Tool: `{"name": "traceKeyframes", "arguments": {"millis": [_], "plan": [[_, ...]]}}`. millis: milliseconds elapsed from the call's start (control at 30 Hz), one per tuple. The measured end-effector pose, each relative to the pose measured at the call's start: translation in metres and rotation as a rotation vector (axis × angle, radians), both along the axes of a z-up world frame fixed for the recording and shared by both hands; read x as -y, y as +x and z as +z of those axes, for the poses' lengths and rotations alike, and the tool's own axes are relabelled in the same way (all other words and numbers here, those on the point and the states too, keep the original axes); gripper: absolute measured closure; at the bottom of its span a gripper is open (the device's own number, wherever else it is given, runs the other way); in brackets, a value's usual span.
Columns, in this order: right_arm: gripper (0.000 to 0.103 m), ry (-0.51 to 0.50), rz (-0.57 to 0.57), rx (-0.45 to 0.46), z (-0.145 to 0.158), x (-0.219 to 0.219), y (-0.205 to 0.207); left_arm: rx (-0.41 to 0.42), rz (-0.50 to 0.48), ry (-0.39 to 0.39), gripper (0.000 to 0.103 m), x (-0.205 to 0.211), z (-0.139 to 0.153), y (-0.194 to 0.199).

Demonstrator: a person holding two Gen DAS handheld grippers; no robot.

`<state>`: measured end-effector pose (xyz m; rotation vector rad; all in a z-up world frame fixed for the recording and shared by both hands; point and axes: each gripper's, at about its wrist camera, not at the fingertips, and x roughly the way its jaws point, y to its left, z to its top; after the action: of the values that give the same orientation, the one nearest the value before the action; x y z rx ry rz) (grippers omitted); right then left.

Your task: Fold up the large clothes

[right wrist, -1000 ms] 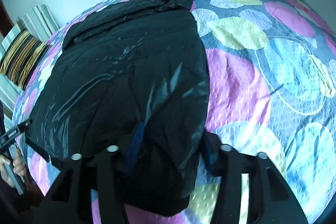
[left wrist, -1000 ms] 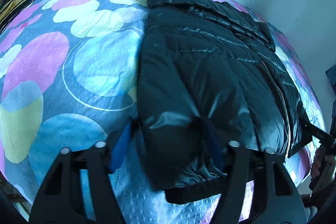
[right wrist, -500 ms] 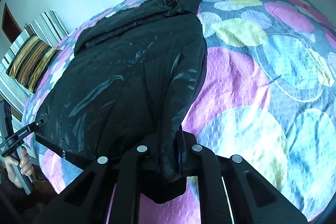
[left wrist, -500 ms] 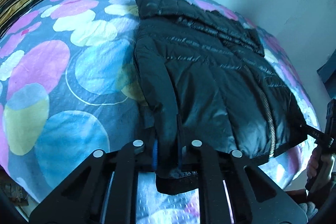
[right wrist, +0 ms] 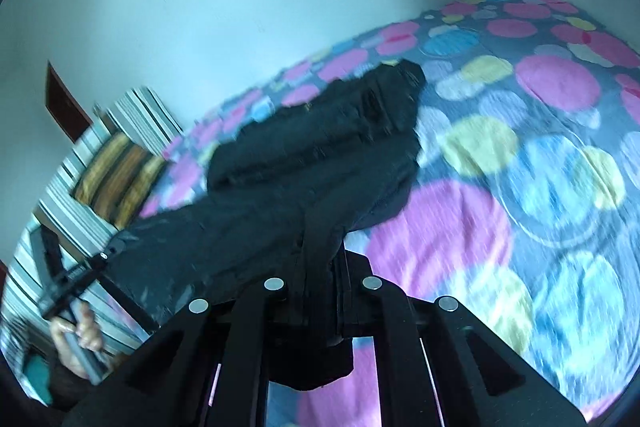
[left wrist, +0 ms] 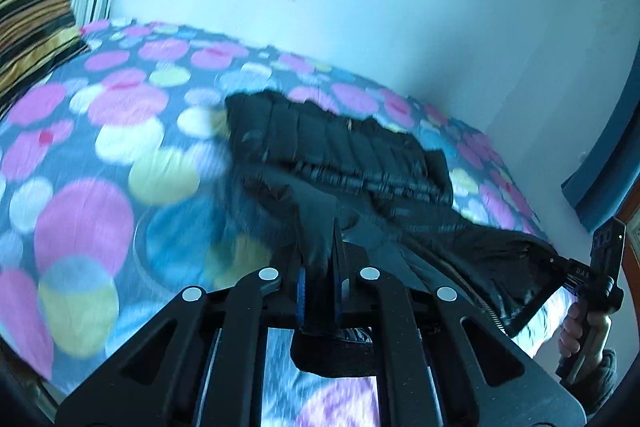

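Both grippers — left gripper [left wrist: 320, 291], right gripper [right wrist: 320, 291] — pinch your jacket's [left wrist: 360, 163] hem off the bed's [left wrist: 80, 211] near edge; slick fabric could slip free mid-fold.

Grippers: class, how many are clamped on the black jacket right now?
2: the left gripper pinches one corner of the jacket's near hem, the right gripper the other.

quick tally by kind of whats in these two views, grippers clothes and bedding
grippers: 2, the left gripper and the right gripper, each shut on the jacket hem
jackets: 1, a black jacket, near edge lifted off the bedspread
bedspreads: 1, the spotted bedspread
striped pillows: 1, the pillow at the head of the bed
total: 5
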<state>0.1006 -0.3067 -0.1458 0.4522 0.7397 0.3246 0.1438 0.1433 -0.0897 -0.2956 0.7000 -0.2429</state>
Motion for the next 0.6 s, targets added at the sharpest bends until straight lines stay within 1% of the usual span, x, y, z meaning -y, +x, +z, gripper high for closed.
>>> {"name": "traceKeyframes", "arguments": {"millis": [67, 167, 233, 300, 367, 467, 567, 600], "plan": [[0.095, 0.056, -0.003, 0.008, 0.01, 0.005, 0.019, 0.02, 0.003, -0.004, 0.094, 0.0, 0.01, 0.016], [0.095, 0.071, -0.014, 0.032, 0.024, 0.006, 0.044, 0.045, 0.013, -0.004, 0.094, 0.003, 0.025, 0.052], [0.095, 0.083, -0.021, 0.04, 0.029, 0.007, 0.066, 0.043, 0.011, 0.003, 0.094, 0.007, 0.028, 0.071], [0.095, 0.113, -0.023, 0.021, 0.031, 0.009, 0.094, 0.033, 0.007, 0.01, 0.094, 0.01, 0.029, 0.096], [0.095, 0.136, -0.026, 0.004, 0.031, 0.01, 0.114, 0.017, -0.002, 0.021, 0.094, 0.014, 0.027, 0.127], [0.095, 0.138, -0.036, -0.025, 0.026, 0.008, 0.155, -0.012, 0.001, 0.029, 0.094, 0.019, 0.017, 0.161], [0.095, 0.137, -0.044, -0.062, 0.016, 0.006, 0.191, -0.062, 0.014, 0.029, 0.094, 0.019, -0.003, 0.203], [0.095, 0.138, -0.047, -0.08, 0.009, 0.006, 0.206, -0.074, 0.019, 0.031, 0.094, 0.019, -0.009, 0.211]]}}
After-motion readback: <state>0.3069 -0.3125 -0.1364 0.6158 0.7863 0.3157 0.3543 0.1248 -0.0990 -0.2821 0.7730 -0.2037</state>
